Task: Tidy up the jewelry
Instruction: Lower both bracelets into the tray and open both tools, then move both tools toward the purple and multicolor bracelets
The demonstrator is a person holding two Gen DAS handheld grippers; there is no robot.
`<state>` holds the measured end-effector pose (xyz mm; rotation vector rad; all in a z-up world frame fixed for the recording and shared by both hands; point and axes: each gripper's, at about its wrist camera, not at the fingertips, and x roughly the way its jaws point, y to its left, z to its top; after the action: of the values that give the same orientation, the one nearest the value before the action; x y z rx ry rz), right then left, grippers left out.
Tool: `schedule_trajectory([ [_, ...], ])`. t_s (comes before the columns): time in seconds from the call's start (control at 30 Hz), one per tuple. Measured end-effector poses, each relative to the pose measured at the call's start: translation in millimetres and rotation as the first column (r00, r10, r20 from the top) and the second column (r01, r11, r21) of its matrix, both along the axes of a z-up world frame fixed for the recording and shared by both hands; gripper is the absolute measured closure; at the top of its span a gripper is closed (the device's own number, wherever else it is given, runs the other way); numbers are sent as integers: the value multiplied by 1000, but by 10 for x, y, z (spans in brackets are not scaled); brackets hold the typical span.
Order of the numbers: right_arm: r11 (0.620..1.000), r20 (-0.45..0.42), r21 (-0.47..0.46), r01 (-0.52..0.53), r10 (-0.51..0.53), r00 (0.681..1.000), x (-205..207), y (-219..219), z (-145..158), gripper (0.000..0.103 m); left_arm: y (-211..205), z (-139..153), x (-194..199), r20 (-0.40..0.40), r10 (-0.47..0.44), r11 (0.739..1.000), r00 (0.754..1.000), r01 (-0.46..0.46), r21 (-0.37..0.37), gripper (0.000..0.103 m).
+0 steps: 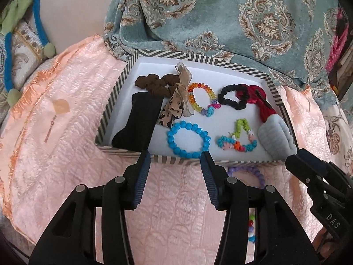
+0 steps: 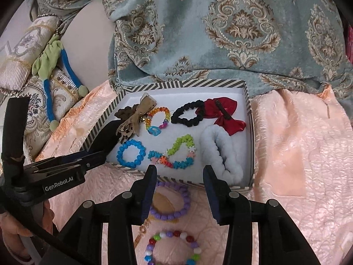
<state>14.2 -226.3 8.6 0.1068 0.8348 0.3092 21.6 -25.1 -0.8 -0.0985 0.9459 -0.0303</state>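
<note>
A striped box (image 1: 123, 75) (image 2: 103, 121) with a white floor holds a blue bead bracelet (image 1: 187, 139) (image 2: 130, 156), a rainbow bracelet (image 1: 201, 98) (image 2: 157, 119), a green and blue bracelet (image 1: 238, 137) (image 2: 176, 154), a black scrunchie (image 1: 232, 96) (image 2: 187, 113), a red bow (image 2: 222, 114), a white fluffy scrunchie (image 2: 220, 154) and dark hair bands. A purple bead bracelet (image 2: 172, 201) (image 1: 253, 173) and a multicolour bead bracelet (image 2: 172, 249) lie on the pink cloth before the box. My left gripper (image 1: 175, 154) is open and empty at the box's near edge. My right gripper (image 2: 179, 170) is open and empty above the purple bracelet.
The box sits on a pink quilted cloth (image 1: 66, 132) (image 2: 297, 154). A teal patterned blanket (image 1: 220, 17) (image 2: 220, 33) rises behind it. A blue and green fabric toy (image 1: 37, 22) (image 2: 55, 66) lies on cushions at the left.
</note>
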Motion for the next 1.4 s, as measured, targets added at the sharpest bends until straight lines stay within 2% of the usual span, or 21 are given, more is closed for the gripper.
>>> schedule_trajectory([
  [0.43,1000,12,-6,-3,3,1000,-290,-4,83,61,-37,138,-327,49,1,1000,999,-2,29,56],
  [0.73,1000,18,-17,2,-2,1000,-427,-38,110,61,-41,136,-451,43,-3,1000,999,2,22,56],
  [0.9,1000,16,-19,-2,2,1000,-492,-85,124,61,11,101,-488,10,-3,1000,1000,4,-31,56],
  [1.13,1000,-17,-25,1,-2,1000,-621,-235,35,61,-13,-9,-537,-34,-19,998,999,17,-56,56],
  [1.4,998,-99,-36,-42,38,994,-734,-309,-324,61,-104,-171,-521,-94,-42,994,995,33,-100,56],
])
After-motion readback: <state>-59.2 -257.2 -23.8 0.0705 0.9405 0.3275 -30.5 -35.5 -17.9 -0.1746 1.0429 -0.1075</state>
